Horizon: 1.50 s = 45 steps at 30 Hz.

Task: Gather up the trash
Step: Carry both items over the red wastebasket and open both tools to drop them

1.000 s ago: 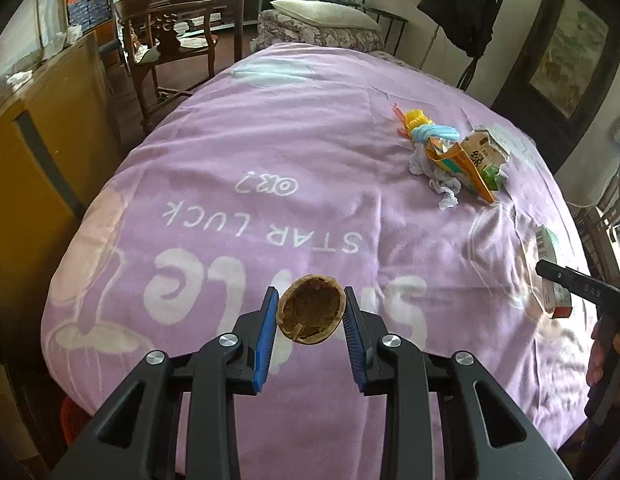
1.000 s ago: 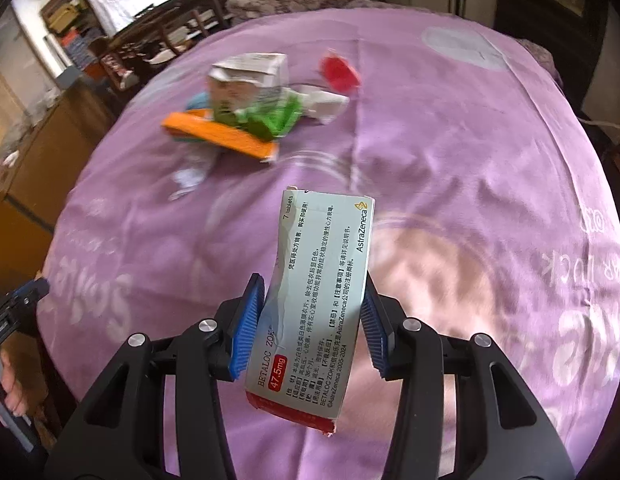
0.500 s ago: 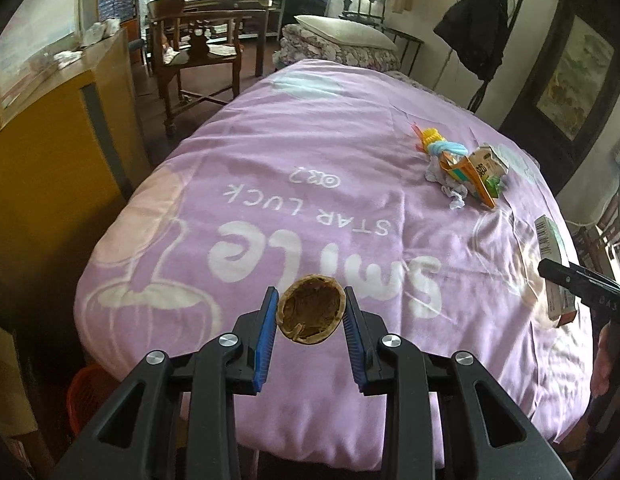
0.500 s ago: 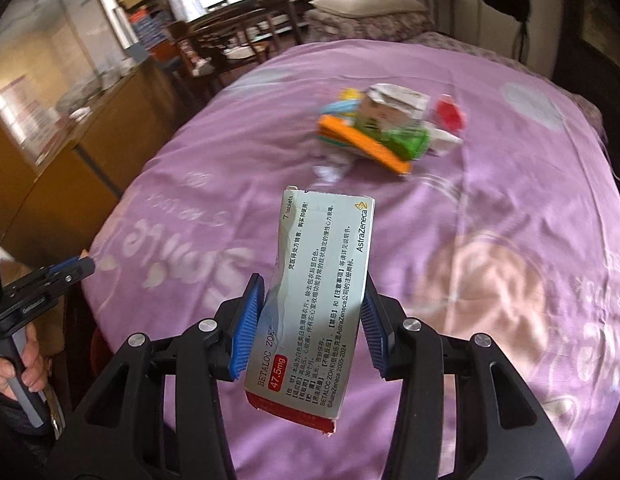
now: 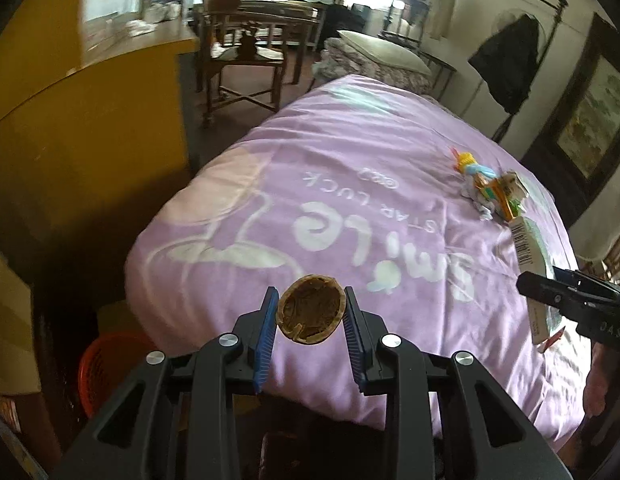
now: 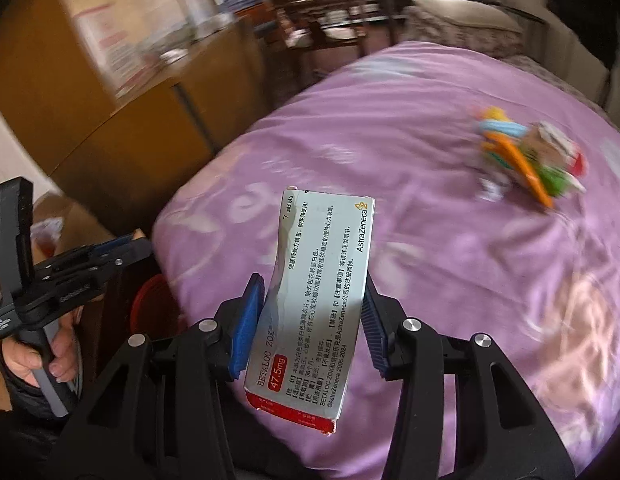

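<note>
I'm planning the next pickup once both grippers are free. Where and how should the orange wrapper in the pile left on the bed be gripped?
Judging from the blurred views, grip the orange wrapper at its long narrow end, which juts out of the trash pile toward the foot of the purple blanket. Come from above on that side, jaws across its narrow width; the end looks clear of the carton.

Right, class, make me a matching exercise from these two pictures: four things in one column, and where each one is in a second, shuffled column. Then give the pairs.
Things
1. walnut shell
2. medicine box
3. pile of wrappers
4. red basket

Places
A. on the floor beside the bed
B. clamped in the left gripper
C. lying on the purple blanket
D. clamped in the right gripper

Pairs: 1-B, 2-D, 3-C, 4-A
</note>
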Each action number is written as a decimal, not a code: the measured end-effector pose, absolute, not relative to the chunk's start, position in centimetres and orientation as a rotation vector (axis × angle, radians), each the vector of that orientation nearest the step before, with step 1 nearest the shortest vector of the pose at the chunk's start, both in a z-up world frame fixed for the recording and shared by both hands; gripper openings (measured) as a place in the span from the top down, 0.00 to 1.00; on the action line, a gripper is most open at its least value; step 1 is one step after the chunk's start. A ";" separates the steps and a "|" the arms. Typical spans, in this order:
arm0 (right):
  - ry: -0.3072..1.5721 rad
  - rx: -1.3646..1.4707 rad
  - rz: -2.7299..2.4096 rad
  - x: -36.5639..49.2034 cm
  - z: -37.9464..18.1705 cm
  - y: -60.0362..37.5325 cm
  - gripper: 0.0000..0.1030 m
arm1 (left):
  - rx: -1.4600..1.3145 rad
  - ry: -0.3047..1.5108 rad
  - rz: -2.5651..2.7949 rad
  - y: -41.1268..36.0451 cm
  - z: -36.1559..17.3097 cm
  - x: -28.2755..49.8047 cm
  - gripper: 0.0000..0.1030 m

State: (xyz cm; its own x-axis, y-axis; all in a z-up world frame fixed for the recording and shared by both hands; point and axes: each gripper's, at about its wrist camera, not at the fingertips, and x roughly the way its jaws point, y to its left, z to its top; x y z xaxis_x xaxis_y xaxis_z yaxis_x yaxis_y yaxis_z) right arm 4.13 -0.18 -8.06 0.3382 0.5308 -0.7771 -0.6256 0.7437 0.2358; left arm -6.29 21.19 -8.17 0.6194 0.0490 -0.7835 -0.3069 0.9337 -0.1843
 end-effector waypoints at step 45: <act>1.290 -0.537 1.316 -10.7 -22.8 37.3 0.51 | -0.767 1.118 0.767 43.5 -25.8 -23.4 0.62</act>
State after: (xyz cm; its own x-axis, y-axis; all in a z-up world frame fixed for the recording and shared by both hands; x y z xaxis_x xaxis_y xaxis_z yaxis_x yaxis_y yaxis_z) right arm -10.73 37.30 -22.79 -0.2369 0.3922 -0.8888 -0.8965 0.2644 0.3556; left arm -23.43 43.53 -25.79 0.2522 0.1438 -0.9569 -0.8413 0.5212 -0.1435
